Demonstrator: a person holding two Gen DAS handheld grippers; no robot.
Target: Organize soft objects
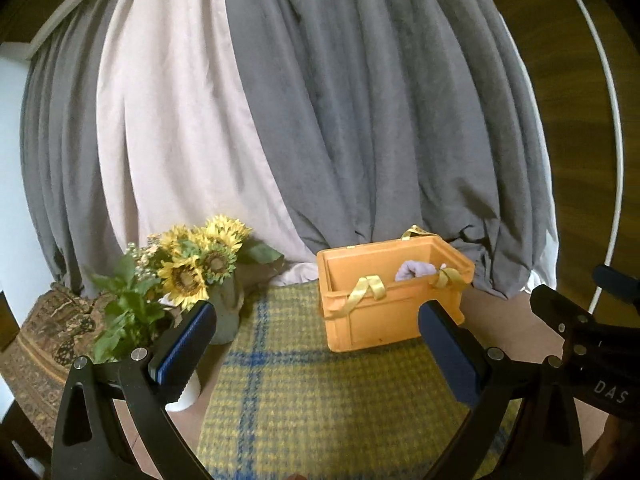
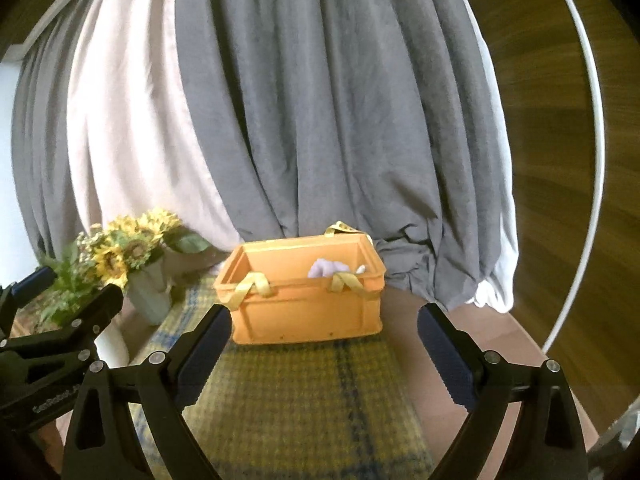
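An orange plastic crate [image 1: 376, 320] [image 2: 304, 312] stands on a yellow and blue plaid cloth [image 1: 320, 392] [image 2: 312, 392]. Yellow ribbons [image 1: 366, 290] [image 2: 250, 286] hang over its front rim. A pale lilac soft object [image 1: 414, 270] [image 2: 326, 268] lies inside at the right. My left gripper [image 1: 320, 316] is open and empty, held short of the crate. My right gripper [image 2: 324, 320] is open and empty too, in front of the crate. Each gripper shows at the edge of the other's view.
A vase of sunflowers [image 1: 200, 264] [image 2: 128, 252] and a leafy plant [image 1: 128, 312] stand left of the cloth. Grey and pale pink curtains [image 1: 320, 120] [image 2: 300, 120] hang behind. A patterned cushion [image 1: 44, 340] lies far left. A white hoop [image 1: 612, 160] stands at right.
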